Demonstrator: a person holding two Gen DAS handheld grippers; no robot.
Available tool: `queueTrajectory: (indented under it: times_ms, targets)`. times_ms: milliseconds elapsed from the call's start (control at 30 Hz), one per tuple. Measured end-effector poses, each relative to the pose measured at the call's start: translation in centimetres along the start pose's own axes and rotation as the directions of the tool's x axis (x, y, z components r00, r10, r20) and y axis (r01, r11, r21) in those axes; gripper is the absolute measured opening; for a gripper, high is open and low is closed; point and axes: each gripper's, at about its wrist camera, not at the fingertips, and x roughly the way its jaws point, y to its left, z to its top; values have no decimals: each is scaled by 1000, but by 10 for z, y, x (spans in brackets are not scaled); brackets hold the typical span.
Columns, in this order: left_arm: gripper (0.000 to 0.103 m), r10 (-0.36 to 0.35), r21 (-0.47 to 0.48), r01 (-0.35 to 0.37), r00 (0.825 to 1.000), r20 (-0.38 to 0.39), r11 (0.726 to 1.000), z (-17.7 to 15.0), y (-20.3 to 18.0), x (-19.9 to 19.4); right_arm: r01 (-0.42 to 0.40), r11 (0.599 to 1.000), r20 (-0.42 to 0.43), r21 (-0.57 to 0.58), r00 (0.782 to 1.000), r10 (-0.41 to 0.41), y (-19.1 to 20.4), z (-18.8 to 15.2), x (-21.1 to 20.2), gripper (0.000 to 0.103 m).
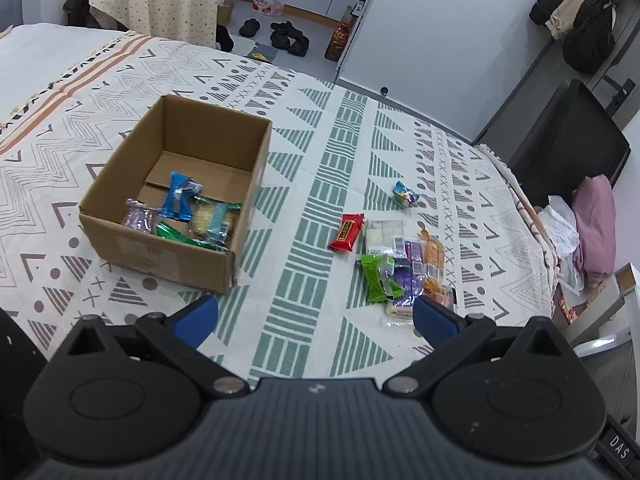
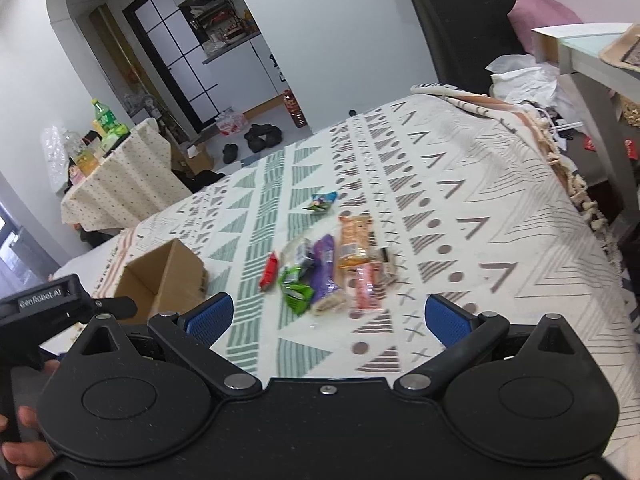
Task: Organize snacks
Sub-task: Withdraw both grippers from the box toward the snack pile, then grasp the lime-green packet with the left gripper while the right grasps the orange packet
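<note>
I count one box [image 1: 176, 184] on the bed. Inside it I see four snacks: one blue [image 1: 178, 196], one clear pink [image 1: 138, 220], one green [image 1: 184, 236] and one tan with blue [image 1: 210, 220]. Out on the bed I see one red snack [image 1: 347, 232], one small blue one [image 1: 405, 194] lying apart, and one pile [image 1: 400, 264] of about six more, though they overlap, so I cannot be sure.

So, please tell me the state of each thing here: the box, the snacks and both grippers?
Brown cardboard box: open, upright, partly filled with snack packets.
Red snack packet: lying loose on the patterned cloth.
Small blue-green packet: lying apart from the pile.
Left gripper: open, empty.
Right gripper: open, empty.
</note>
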Motion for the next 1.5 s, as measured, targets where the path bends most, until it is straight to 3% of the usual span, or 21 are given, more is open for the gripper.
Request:
queueTrajectory:
  times_ms: [367, 1033, 1500]
  targets:
    - [103, 23, 22, -23, 1000, -16, 999, -5, -16, 20, -56, 993, -9, 108, 998, 57, -24, -4, 9, 103]
    - [103, 31, 48, -28, 998, -56, 998, 5, -36, 68, -33, 974, -13, 223, 999, 37, -42, 4, 43, 103]
    - [101, -7, 81, 14, 997, -82, 997, 17, -50, 115, -26, 951, -32, 308, 999, 37, -57, 11, 81, 102]
